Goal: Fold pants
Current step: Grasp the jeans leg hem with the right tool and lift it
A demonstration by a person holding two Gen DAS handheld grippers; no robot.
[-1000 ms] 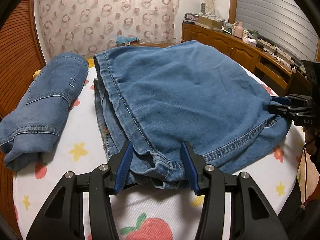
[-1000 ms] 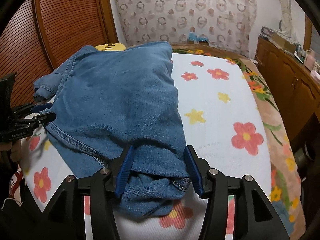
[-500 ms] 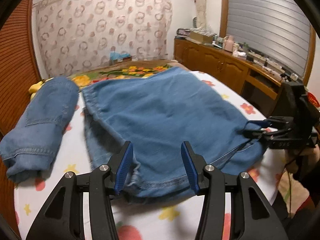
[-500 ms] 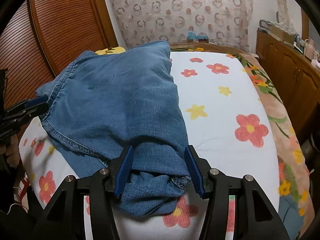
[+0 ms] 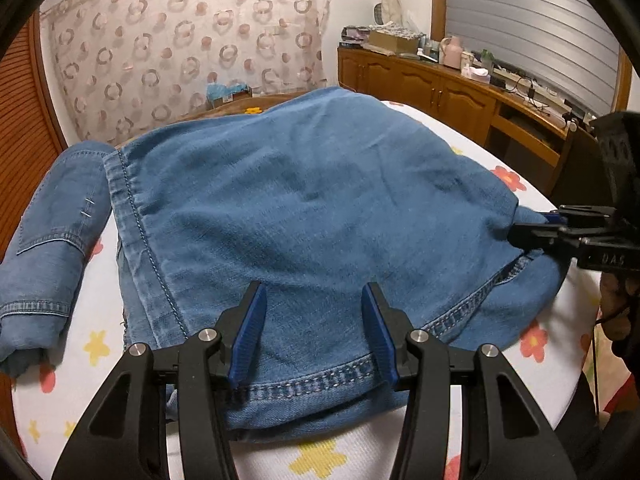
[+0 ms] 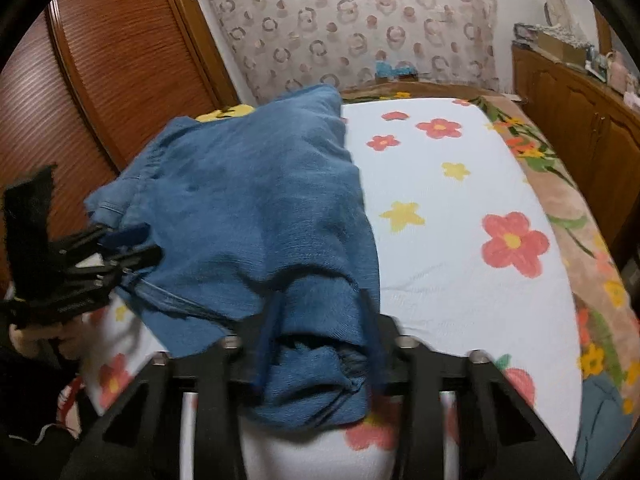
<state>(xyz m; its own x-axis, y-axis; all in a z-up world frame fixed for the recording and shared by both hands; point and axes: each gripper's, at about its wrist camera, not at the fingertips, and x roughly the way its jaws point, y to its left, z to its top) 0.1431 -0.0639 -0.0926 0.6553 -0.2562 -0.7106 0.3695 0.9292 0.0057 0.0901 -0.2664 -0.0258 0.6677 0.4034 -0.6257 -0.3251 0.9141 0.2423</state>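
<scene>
Blue denim pants (image 5: 320,200) lie folded on the flowered bed sheet (image 5: 96,344). My left gripper (image 5: 314,332) stands half open over their near edge. The stitched hem runs flat between its blue pads (image 5: 248,328), unpinched. In the right wrist view it sits at the pants' left side (image 6: 128,248). My right gripper (image 6: 320,336) has a bunched corner of the pants (image 6: 260,208) between its blurred fingers, and its jaws are closing on it. The left wrist view shows the right gripper (image 5: 536,232) nipping the pants' right corner.
A second rolled pair of jeans (image 5: 52,240) lies to the left of the pants. A wooden cabinet (image 5: 460,92) with clutter on top runs along the right of the bed, and a louvred wooden door (image 6: 100,80) stands on the left. Bare sheet (image 6: 460,200) spreads right of the pants.
The right gripper's fingers have drawn in on the denim bunch. The left gripper has shifted along the near edge: a flat hem now lies between its fingers, where a bunched waistband lay before.
</scene>
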